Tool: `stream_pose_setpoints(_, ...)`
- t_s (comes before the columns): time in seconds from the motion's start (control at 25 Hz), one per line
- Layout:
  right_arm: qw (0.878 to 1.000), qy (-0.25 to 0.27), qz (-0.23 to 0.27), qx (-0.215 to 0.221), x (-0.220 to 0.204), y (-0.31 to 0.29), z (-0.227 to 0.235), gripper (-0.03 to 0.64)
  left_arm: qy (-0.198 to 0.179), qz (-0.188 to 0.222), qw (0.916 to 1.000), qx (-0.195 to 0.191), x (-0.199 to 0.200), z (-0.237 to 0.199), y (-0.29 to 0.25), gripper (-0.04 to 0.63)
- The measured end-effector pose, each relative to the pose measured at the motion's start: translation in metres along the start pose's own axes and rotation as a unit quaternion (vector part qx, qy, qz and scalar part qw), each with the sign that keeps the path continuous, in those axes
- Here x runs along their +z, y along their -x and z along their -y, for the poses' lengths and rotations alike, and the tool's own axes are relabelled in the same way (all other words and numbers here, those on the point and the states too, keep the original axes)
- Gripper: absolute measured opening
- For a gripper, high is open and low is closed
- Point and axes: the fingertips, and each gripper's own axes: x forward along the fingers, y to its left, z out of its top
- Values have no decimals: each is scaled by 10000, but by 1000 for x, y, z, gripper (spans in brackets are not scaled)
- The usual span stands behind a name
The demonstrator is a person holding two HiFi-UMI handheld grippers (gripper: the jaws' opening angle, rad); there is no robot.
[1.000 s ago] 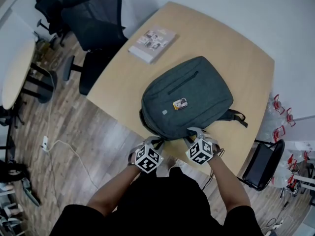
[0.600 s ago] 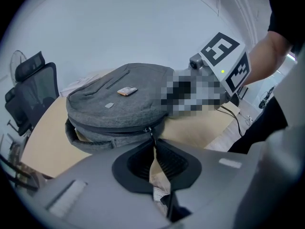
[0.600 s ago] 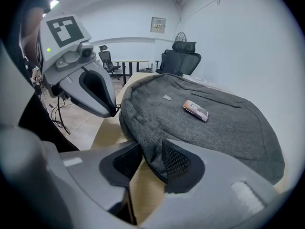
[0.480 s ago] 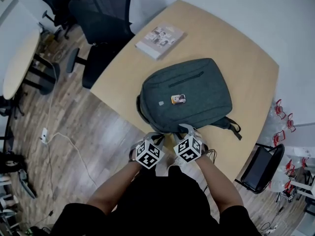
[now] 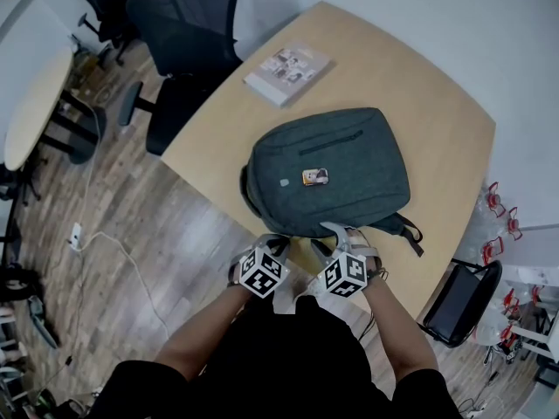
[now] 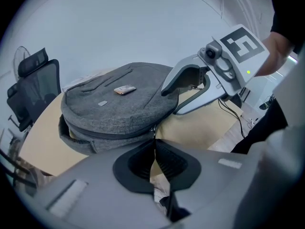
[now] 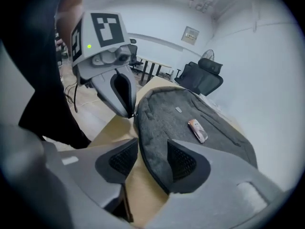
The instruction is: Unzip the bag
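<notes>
The left gripper [image 6: 153,150] is pinched tight on the zip pull [image 6: 153,133] at the bag's [image 5: 327,182] near edge. Just right of it, the right gripper [image 7: 147,159] is opening its jaws, with the bag's rim in the gap and the pads off it. The bag lies flat on the table [image 5: 428,94], a small card [image 5: 315,176] on top. Beyond the bag lies a book [image 5: 286,73], and farther off a chair [image 5: 188,33].

Comprises bag [image 5: 349,199] in matt, heathered grey woven cloth, table [image 5: 410,85] in smooth pale wood finish, booklet [image 5: 286,72] in printed paper, chair [image 5: 188,11] in black mesh, floor [image 5: 131,225] in brown wood-grain planks, left gripper [image 6: 153,149] in smooth grey plastic with black ribbed pads [image 6: 172,162].
</notes>
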Motion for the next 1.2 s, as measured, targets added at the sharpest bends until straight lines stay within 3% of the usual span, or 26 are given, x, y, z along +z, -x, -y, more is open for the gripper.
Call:
stream_pose_setpoints(0.2,9903,1232,-637,-39,-48,10,16,263,-52,-30,10000,-8,-2,0,1,26)
stream_pose_setpoints(0.4,9847,1391,-1037,-137,-86,20,49,290,-77,-55,10000,-10,-2,0,2,26)
stream_pose_setpoints(0.52,9871,1201,-1055,-129,-92,20,55,216,-73,-46,10000,-12,-1,1,4,26)
stream_pose_setpoints(0.68,9914,709,-1070,-263,-90,18,56,181,-21,-43,10000,5,1,3,4,28)
stream_pose_setpoints(0.88,9945,-27,-973,-387,-82,16,51,172,-17,-27,10000,-56,3,11,2,33)
stream_pose_setpoints(1.2,9943,-589,-800,-390,-67,12,41,172,179,35,9998,-39,7,17,-5,29)
